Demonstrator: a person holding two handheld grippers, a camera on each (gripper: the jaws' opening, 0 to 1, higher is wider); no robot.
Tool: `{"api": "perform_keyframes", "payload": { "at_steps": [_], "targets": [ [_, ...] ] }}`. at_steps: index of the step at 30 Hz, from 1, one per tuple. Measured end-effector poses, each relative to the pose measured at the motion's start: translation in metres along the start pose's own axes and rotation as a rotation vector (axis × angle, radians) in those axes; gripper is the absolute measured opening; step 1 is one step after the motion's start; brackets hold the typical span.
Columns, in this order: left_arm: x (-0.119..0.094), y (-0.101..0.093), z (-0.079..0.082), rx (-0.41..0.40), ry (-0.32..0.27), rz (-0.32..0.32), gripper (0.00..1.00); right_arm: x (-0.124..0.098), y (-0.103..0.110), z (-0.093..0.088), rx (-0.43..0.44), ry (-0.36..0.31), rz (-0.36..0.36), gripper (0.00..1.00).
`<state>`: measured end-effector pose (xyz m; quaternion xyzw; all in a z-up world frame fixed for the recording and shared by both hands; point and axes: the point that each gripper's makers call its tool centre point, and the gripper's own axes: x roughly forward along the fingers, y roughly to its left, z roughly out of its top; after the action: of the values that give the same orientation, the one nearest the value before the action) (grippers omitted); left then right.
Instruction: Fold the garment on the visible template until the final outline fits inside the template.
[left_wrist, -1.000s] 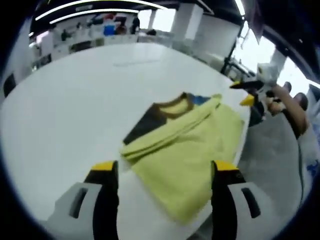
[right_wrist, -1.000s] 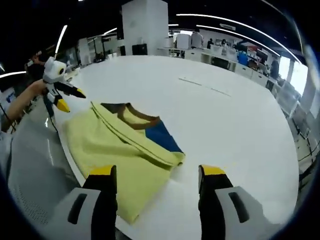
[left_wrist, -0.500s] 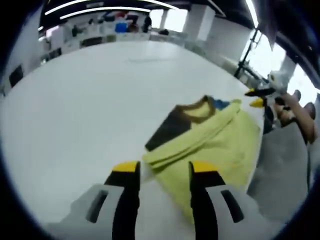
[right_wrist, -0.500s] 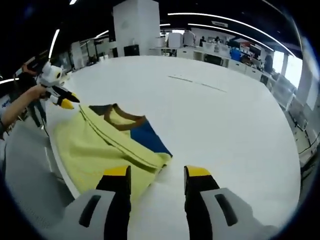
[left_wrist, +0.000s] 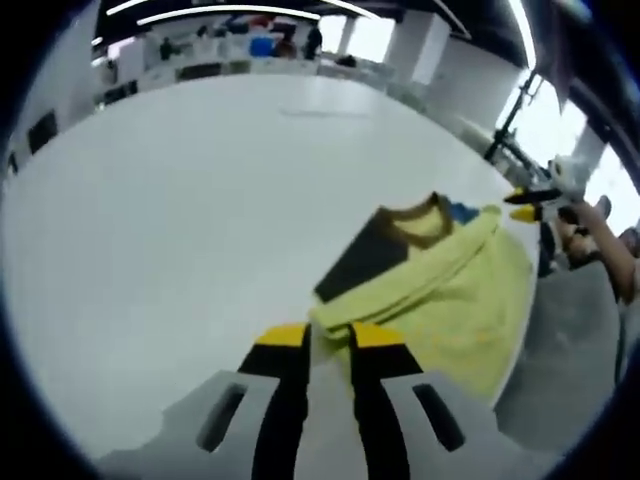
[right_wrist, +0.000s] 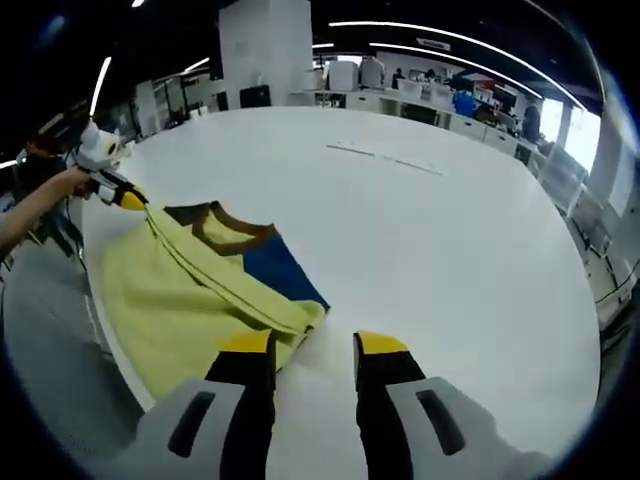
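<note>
Garment lies near the edge of the white table, a yellow piece folded along its length, with a dark panel and a blue panel showing beside the brown collar. The left gripper has its jaws nearly together right at the near corner of the folded edge — whether cloth sits between them I cannot tell. The right gripper has its jaws a little apart, just beside the opposite corner, with bare table between the tips. A thin line is marked farther away on the table; if it belongs to the template, I cannot say. To do this step well, I think both grippers should take all layers at the corners together, lift low and at equal height, and carry the fold across without dragging the hanging part off the table edge.
</note>
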<state>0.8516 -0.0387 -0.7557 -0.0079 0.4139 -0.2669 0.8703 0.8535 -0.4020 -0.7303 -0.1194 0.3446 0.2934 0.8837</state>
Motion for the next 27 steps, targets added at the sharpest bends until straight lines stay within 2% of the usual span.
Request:
{"api": "perform_keyframes", "payload": {
  "at_steps": [10, 14, 27],
  "targets": [
    [0.003, -0.001, -0.003, 0.0, 0.02, -0.001, 0.06, 0.003, -0.004, -0.003, 0.002, 0.009, -0.004, 0.25],
    [0.002, -0.002, -0.002, -0.006, 0.018, -0.001, 0.0, 0.005, -0.005, -0.007, 0.005, 0.017, -0.004, 0.23],
    [0.001, -0.002, -0.003, 0.0, 0.023, 0.001, 0.0, 0.01, -0.009, -0.012, -0.006, 0.026, -0.013, 0.2]
  ]
}}
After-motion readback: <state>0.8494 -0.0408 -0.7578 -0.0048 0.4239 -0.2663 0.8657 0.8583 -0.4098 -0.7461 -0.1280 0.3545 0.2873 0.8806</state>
